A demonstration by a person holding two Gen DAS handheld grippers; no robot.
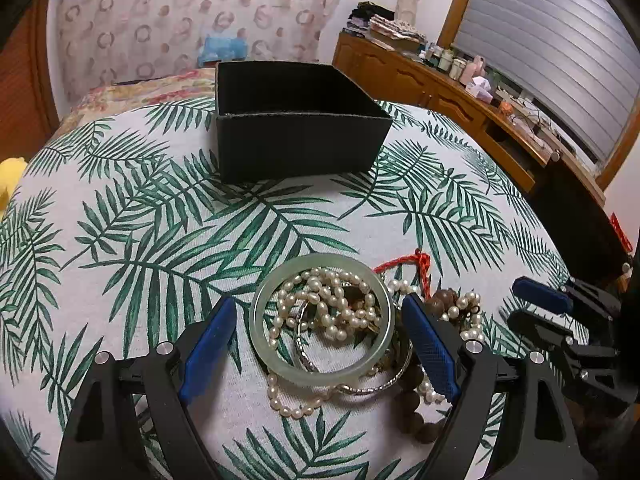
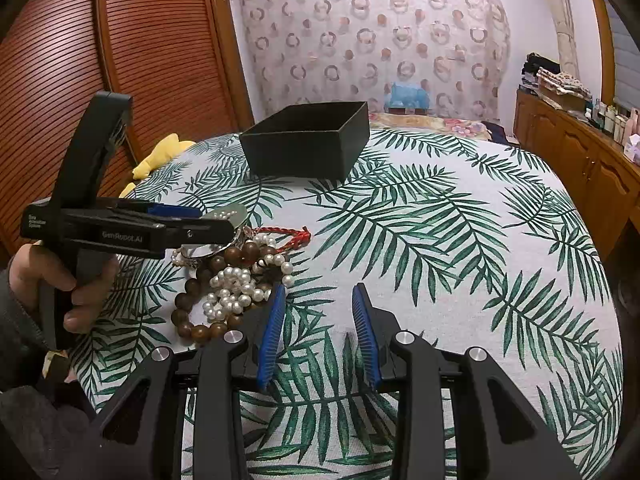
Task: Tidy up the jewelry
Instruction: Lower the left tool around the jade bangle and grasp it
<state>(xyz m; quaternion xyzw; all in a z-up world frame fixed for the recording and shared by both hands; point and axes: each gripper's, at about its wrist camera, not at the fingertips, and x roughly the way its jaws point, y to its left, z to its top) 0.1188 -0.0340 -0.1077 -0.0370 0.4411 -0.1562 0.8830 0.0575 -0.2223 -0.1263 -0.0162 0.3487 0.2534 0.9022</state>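
Observation:
A tangle of jewelry lies on the leaf-print cloth (image 1: 120, 240). A pale green jade bangle (image 1: 320, 376) rests on top of the pearl strands (image 1: 336, 308). With them are a silver bangle (image 1: 376, 388), a brown wooden bead bracelet (image 2: 200, 320) and a red cord (image 1: 420, 268). My left gripper (image 1: 320, 302) is open, its blue pads standing on either side of the jade bangle without pressing it. My right gripper (image 2: 319, 292) hovers open over bare cloth to the right of the pile, with nothing between its fingers. An open black box (image 1: 296, 120) stands further back.
A hand (image 2: 60, 280) holds the left gripper's handle. A yellow plush toy (image 2: 160, 156) lies at the cloth's left edge. A wooden dresser (image 1: 440, 88) with bottles runs along the right wall. Louvred wooden doors (image 2: 60, 100) stand on the left.

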